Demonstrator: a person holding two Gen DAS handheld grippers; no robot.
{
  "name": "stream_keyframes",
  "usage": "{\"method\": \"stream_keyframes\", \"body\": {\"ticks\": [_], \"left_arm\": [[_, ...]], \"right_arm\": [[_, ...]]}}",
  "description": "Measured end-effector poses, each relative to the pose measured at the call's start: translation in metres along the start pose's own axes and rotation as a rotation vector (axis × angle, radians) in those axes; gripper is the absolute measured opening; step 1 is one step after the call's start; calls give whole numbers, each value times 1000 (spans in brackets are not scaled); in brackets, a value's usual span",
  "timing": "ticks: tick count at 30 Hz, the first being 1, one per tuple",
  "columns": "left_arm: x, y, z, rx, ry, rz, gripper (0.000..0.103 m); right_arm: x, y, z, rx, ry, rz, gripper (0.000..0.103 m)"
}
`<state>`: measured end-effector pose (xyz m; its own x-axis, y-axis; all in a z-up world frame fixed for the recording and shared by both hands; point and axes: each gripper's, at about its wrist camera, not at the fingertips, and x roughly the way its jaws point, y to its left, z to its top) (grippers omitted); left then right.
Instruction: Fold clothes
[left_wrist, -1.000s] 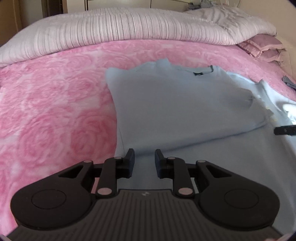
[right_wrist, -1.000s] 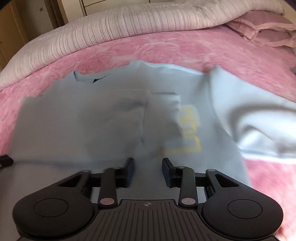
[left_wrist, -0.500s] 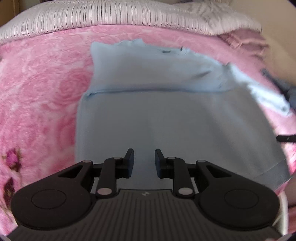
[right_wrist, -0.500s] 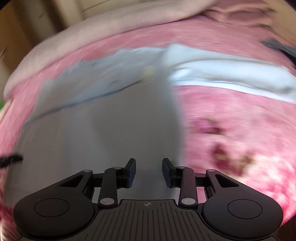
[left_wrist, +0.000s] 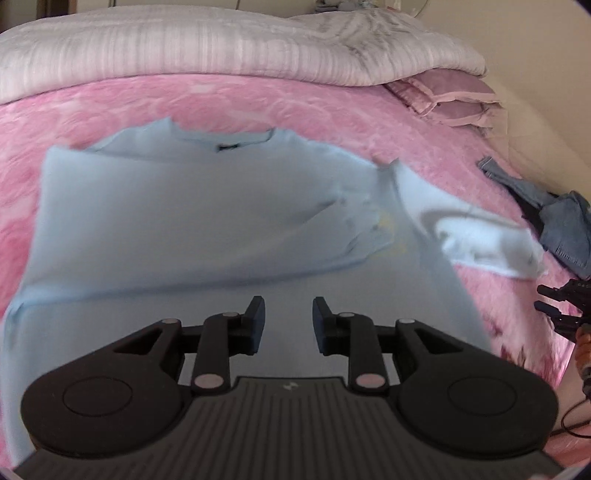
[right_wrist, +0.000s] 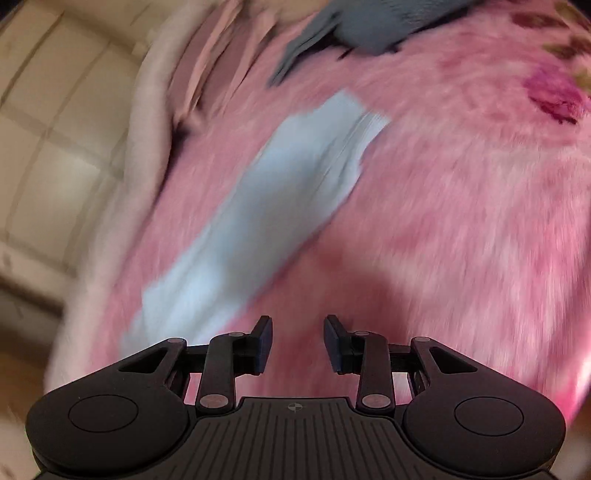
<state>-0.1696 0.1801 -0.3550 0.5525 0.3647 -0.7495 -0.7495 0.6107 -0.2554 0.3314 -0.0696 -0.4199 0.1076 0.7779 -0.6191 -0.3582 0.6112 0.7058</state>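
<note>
One sleeve left unfolded, lying ahead and to the left of the right tool.

One pale blue shirt (left_wrist: 207, 221) is spread on the pink bed (left_wrist: 258, 99), collar away from the left tool (left_wrist: 287, 310); one side is already laid over the body, and the other sleeve (right_wrist: 258, 206) is stretched out over the blanket toward a heap of jeans (left_wrist: 565, 229). In the blurred right wrist view the sleeve's long axis is seen to run from just left of the right tool (right_wrist: 298, 341) up and to the right, its ribbed cuff at the far end. The right tool is judged the nearer for this sleeve; it is held moderately apart with nothing between its fingers. The left tool is being opened over the shirt's lower body, nothing gripped.
</note>
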Motion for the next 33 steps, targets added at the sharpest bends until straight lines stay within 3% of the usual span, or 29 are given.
{"method": "stream_keyframes", "body": {"ticks": [6,9,10,11,15,19,23,25,26,27,29,33], "left_arm": [[13,-3,14,5,-14,0,23],[12,8,11,-25,-8,5,23],[11,13,10,-34,-6,7,23],[8,19,10,-46,-7,11,23],[-9,45,1,-96,-23,27,23],[-27,73,-10,-170,-36,36,23],[-41,94,-23,-232,-39,33,23],[-45,102,-30,-259,-31,26,23],[-46,105,-33,-272,-20,17,24],[-45,106,-37,-282,-10,5,25],[-41,106,-44,-310,6,-27,28],[-24,105,-48,-420,20,-151,34]], "right_arm": [[25,-33,45,204,-100,84,35],[34,-25,54,179,-117,48,33],[37,-17,55,135,-114,2,27],[41,-7,55,82,-108,-56,5],[38,57,37,-196,-170,-163,2],[27,170,-28,-626,-213,-30,2],[20,264,-150,-1138,-95,127,3],[22,280,-214,-1338,3,147,17],[24,280,-242,-1405,55,146,45],[26,276,-263,-1456,99,143,65],[31,259,-290,-1508,171,113,67],[45,221,-289,-1446,254,-26,67]]}}
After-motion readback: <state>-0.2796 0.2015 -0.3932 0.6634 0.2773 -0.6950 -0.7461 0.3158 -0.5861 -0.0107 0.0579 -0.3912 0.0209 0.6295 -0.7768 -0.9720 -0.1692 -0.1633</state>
